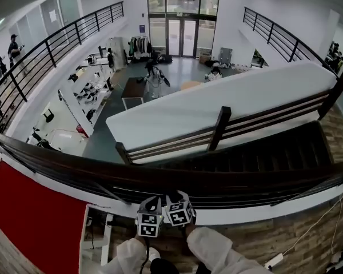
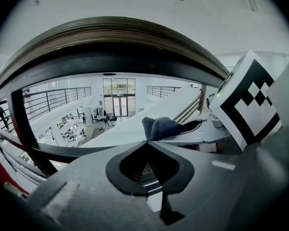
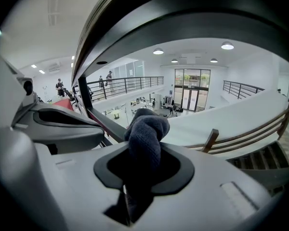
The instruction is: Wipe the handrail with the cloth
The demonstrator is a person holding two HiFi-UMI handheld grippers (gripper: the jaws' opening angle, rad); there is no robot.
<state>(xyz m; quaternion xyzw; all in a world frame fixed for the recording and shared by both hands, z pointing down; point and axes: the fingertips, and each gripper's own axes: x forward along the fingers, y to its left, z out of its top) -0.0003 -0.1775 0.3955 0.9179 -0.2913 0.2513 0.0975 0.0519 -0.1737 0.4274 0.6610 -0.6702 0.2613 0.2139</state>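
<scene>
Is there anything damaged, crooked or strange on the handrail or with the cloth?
Nothing stands out. The dark handrail looks whole and even. The cloth is bunched between the jaws of the right gripper, off the rail; the left gripper is shut and empty.

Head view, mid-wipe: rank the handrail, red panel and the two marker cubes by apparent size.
1. handrail: spans the whole frame.
2. red panel: shorter but broader, so close to the handrail in area.
3. left cube and right cube: look alike, so not ranked. They sit nearest the camera, so they look bigger than they are.
</scene>
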